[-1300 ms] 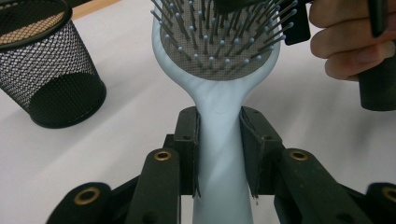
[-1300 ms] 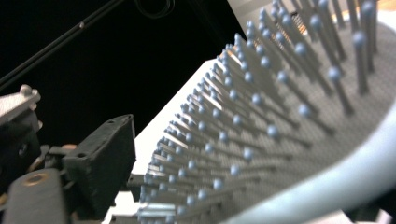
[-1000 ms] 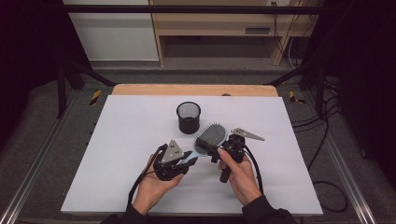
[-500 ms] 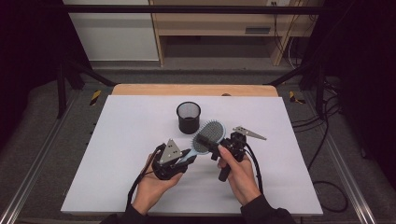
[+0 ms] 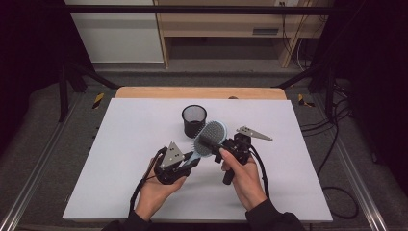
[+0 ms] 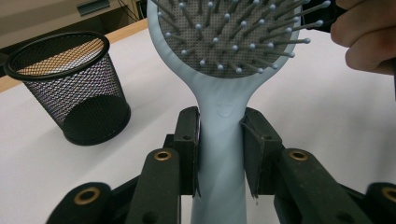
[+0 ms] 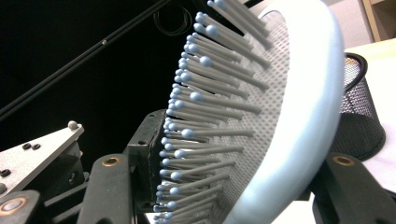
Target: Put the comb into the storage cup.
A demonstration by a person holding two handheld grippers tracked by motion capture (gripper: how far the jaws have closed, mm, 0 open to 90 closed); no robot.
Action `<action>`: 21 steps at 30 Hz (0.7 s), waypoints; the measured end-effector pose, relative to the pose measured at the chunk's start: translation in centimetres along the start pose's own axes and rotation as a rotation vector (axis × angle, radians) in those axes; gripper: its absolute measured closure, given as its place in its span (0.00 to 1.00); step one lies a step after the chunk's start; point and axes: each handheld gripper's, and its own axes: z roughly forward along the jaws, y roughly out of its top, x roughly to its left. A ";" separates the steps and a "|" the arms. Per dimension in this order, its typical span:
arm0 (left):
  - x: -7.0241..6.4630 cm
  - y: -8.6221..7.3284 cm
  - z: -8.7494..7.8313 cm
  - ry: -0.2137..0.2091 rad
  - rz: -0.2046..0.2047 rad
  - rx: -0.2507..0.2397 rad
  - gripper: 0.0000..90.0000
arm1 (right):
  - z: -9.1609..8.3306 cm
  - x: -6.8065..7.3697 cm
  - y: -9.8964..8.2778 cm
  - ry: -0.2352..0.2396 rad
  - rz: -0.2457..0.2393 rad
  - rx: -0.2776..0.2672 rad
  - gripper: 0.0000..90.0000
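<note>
So the pale blue oval paddle hairbrush with grey ball-tipped bristles is up off the white table, held between the two hands just in front of the black wire-mesh pen cup. The left gripper has its jaws clamped tight on the handle, right below where the neck widens into the head; you can see both pads pressed flat on the plastic in the left gripper view. The right gripper has just been closing its jaws around the head, one on the bristle side and one behind the smooth back. In the right gripper view the bristle-side pad looks about level with the bristle tips, but I can't tell whether it's actually pressing yet, so I'd call that side not gripped.

My take on doing this handover well:

- Keep the left hand's clamp on until the right one clearly has the head.
- Bristles flex, so squeezing across them feels mushy. Better to close slowly and let them bend evenly.
- Take it near the middle of the head so it doesn't pivot.
- Mind the cup, which sits close behind the brush.
</note>
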 end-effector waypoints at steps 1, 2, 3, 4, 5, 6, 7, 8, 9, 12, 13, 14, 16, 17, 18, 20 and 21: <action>0.1 0.0 0.0 0.000 -0.002 -0.001 0.77 | 0.0 0.0 0.0 0.000 0.000 0.000 0.49; 0.2 -0.1 0.0 0.003 -0.004 0.002 0.77 | 0.2 0.1 0.1 0.000 -0.007 0.005 0.50; 0.2 -0.1 0.0 0.003 -0.004 0.002 0.77 | 0.2 0.1 0.1 0.000 -0.007 0.005 0.50; 0.2 -0.1 0.0 0.004 -0.006 0.002 0.77 | 0.2 0.1 0.1 0.001 -0.008 0.008 0.50; 0.3 -0.2 0.0 0.004 -0.009 0.003 0.77 | 0.4 0.2 0.1 0.002 -0.007 0.013 0.50; 0.3 -0.2 0.0 0.002 -0.012 0.003 0.77 | 0.4 0.2 0.1 0.002 -0.007 0.013 0.50; 0.4 -0.3 0.1 0.002 -0.017 0.004 0.77 | 0.6 0.3 0.2 -0.001 -0.015 0.020 0.51; 0.4 -0.3 0.1 0.002 -0.017 0.004 0.77 | 0.6 0.3 0.2 -0.003 -0.020 0.023 0.51; 0.4 -0.4 0.1 0.002 -0.022 0.005 0.77 | 0.6 0.3 0.2 -0.003 -0.020 0.023 0.51; 0.5 -0.5 0.2 0.003 -0.028 0.005 0.77 | 0.8 0.6 0.3 0.000 -0.039 0.034 0.52; 0.5 -0.5 0.2 0.003 -0.028 0.005 0.77 | 0.8 0.6 0.3 0.000 -0.039 0.034 0.52; 0.5 -0.5 0.2 0.002 -0.029 0.004 0.77 | 0.8 0.7 0.3 -0.002 -0.038 0.035 0.53; 0.5 -0.4 0.2 0.002 -0.030 0.003 0.77 | 0.9 0.8 0.4 -0.001 -0.046 0.039 0.53; 0.5 -0.4 0.2 0.003 -0.031 0.002 0.77 | 0.9 0.8 0.4 -0.001 -0.046 0.039 0.53; 0.5 -0.5 0.2 0.003 -0.034 0.001 0.77 | 0.9 0.9 0.5 -0.001 -0.053 0.040 0.53; 0.5 -0.5 0.2 0.004 -0.036 0.002 0.77 | 0.9 0.9 0.5 0.000 -0.054 0.041 0.53; 0.5 -0.5 0.2 0.004 -0.036 0.003 0.77 | 1.0 1.0 0.5 0.000 -0.056 0.044 0.54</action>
